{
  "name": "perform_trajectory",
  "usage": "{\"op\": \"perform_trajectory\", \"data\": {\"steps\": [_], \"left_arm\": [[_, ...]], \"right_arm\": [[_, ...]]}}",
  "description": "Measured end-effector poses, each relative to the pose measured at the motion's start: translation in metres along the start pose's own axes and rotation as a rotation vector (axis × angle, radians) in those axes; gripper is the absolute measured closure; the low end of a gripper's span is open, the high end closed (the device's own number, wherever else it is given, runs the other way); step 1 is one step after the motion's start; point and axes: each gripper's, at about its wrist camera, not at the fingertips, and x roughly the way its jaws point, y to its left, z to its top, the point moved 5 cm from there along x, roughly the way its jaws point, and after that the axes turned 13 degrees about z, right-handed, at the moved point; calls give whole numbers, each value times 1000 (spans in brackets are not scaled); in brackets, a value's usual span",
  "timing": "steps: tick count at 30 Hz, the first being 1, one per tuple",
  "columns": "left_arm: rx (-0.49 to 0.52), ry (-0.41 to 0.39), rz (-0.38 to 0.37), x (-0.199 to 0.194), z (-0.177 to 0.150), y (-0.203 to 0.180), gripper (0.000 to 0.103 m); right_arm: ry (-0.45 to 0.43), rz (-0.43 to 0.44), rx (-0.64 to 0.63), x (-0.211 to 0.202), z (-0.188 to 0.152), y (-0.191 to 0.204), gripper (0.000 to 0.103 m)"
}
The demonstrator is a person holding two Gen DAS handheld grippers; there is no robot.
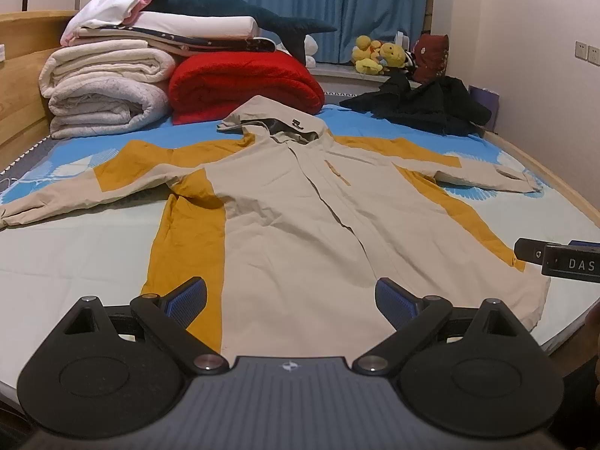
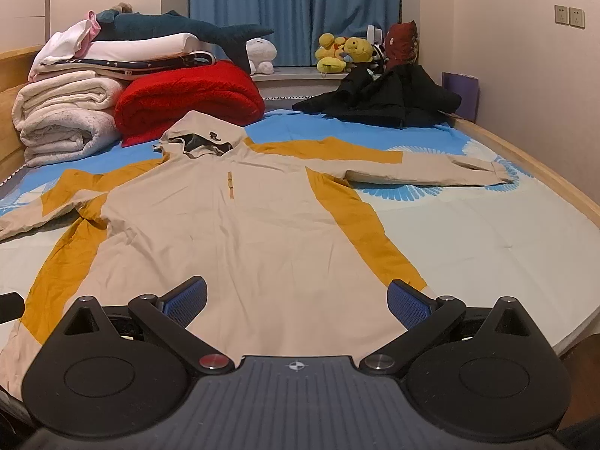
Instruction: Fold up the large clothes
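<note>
**Jacket laid flat on the bed, both grippers open at its hem**

Squarely in the middle of the bed (image 1: 75,262), a beige-and-mustard hooded jacket (image 1: 292,206) lies front up, sleeves spread to either side and hood toward the far end. The left hand-held gripper (image 1: 290,300) hangs over the near hem with its blue-padded fingers (image 1: 187,300) spread wide and nothing between them; the right hand-held gripper (image 2: 296,302) does the same a little further right, jaws equally wide and empty. Part of the right tool also shows at the right edge of the left wrist view.

Bare sheet lies open on both sides of the jacket's body, more of it on the right, where the wooden bed frame (image 2: 543,172) curves along the edge. The right sleeve cuff (image 2: 498,176) ends near that rim; the left sleeve runs out toward the left edge of the bed.

At the far left, a stack of folded bedding (image 1: 108,90) and a red blanket (image 1: 243,86) sit just behind the hood, the blanket nearly touching it. A plush shark (image 1: 240,7) lies on top of the stack. A black garment (image 2: 386,101) is heaped at the far right corner, well apart from the jacket. Yellow plush toys (image 2: 341,52) line the windowsill below blue curtains (image 2: 296,7).
</note>
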Motion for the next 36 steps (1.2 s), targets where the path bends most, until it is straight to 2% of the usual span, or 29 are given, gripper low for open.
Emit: {"op": "perform_trajectory", "data": {"steps": [7, 10, 13, 15, 17, 20, 23, 27, 30, 34, 36], "left_arm": [[1, -4, -4, 0, 0, -1, 8], [1, -4, -7, 0, 0, -2, 18], [0, -22, -14, -1, 6, 1, 32], [8, -34, -18, 4, 13, 8, 47], [29, -42, -11, 11, 19, 17, 57], [31, -31, 28, 31, 25, 40, 60], [-20, 65, 70, 63, 20, 67, 60], [-71, 256, 140, 105, 0, 92, 60], [-102, 389, 187, 129, -21, 108, 59], [-170, 487, 209, 144, -37, 126, 59], [-196, 528, 204, 149, -46, 130, 59]], "right_arm": [[0, 0, 1, 0, 0, 0, 2], [0, 0, 2, 0, 0, 0, 3], [-21, 10, 19, -3, 11, -6, 5], [-48, 16, 22, -4, 28, -18, 11], [-88, 21, 16, -4, 50, -36, 18], [-119, -14, -14, 2, 77, -69, 26], [-126, -41, -40, 13, 88, -104, 27], [2, -74, -12, 44, 65, -146, 27], [160, -72, 125, 70, 35, -172, 32], [311, -67, 245, 94, -1, -187, 40], [366, -63, 274, 101, -14, -189, 52]]}}
